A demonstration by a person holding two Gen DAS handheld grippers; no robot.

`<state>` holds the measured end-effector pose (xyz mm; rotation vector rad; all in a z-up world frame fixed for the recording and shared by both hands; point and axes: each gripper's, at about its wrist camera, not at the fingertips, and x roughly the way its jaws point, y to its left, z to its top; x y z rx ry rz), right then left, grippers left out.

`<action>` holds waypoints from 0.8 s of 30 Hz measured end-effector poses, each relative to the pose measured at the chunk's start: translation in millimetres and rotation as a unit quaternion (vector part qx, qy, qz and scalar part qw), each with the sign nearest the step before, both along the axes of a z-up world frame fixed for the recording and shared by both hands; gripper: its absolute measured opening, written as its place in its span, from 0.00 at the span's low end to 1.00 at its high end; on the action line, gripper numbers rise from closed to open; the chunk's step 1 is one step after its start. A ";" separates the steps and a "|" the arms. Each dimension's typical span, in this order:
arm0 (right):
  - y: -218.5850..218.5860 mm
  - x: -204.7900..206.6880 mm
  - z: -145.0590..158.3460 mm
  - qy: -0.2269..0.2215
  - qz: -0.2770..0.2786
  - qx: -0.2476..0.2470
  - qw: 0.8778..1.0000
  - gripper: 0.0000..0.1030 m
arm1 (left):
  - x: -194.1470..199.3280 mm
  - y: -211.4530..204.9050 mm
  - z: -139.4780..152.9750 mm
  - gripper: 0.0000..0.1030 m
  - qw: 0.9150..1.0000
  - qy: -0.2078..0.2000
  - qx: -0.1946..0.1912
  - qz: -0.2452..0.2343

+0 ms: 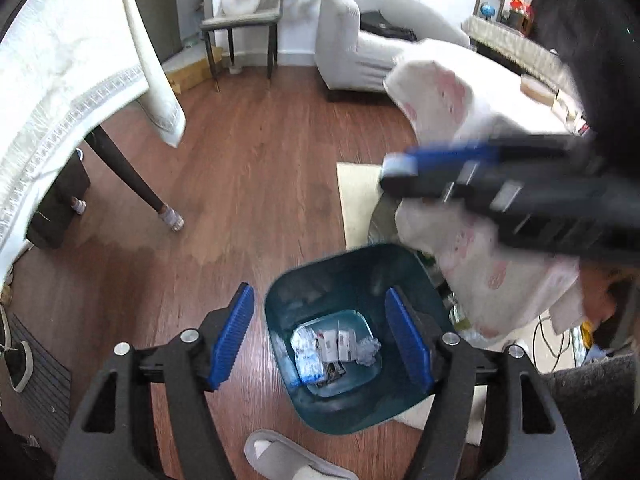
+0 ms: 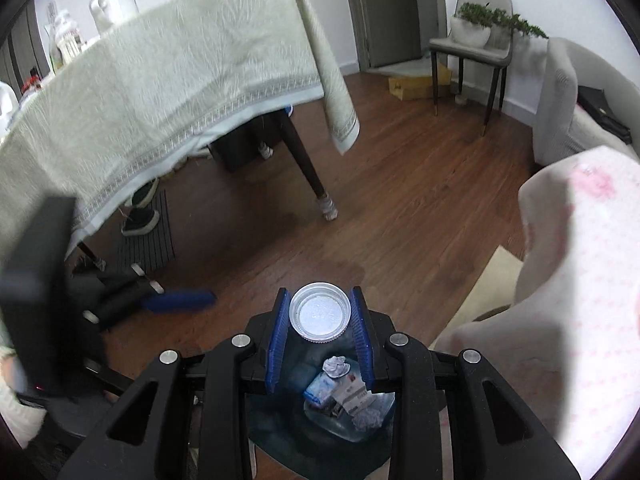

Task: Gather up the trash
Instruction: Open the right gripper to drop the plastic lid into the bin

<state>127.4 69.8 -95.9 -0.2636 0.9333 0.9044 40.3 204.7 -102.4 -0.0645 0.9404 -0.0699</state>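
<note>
A teal bin (image 1: pixel 280 360) stands on the wooden floor and holds crumpled paper (image 1: pixel 368 350), small white boxes (image 1: pixel 336 344) and blue-white packets. My left gripper (image 1: pixel 320 338) hangs open right above the bin's mouth, with nothing between its blue pads. My right gripper (image 2: pixel 320 320) is shut on a round silver lid (image 2: pixel 320 314), held over the same bin (image 2: pixel 280 436). In the left wrist view the right gripper (image 1: pixel 396 172) shows blurred at the upper right, with a white, pink-patterned sleeve (image 1: pixel 480 272) around it. One blue finger (image 2: pixel 180 300) of the left gripper shows at the left in the right wrist view.
A table under a pale tablecloth (image 2: pixel 180 80) stands to the left, with its dark leg (image 2: pixel 308 168) and shoes (image 2: pixel 140 216) beneath. A grey slipper (image 1: pixel 280 456) lies just before the bin. A cream rug (image 1: pixel 356 200), a white sofa (image 1: pixel 360 48) and a chair with a plant (image 1: pixel 248 4) stand beyond.
</note>
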 end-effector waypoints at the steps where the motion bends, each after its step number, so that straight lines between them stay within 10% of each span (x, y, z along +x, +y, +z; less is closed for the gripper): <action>1: 1.4 -0.4 -3.7 0.002 0.001 -0.005 1.000 0.30 | -0.9 1.3 5.5 0.69 1.000 -0.007 -0.003 0.002; 23: 2.9 -31.5 -76.0 0.044 0.064 -0.118 0.990 0.30 | -0.1 3.4 83.6 0.65 0.993 -0.108 -0.024 0.037; 24: 1.8 -33.9 -76.2 0.042 0.067 -0.121 0.989 0.43 | 1.2 0.9 86.1 0.64 0.993 -0.111 -0.025 0.037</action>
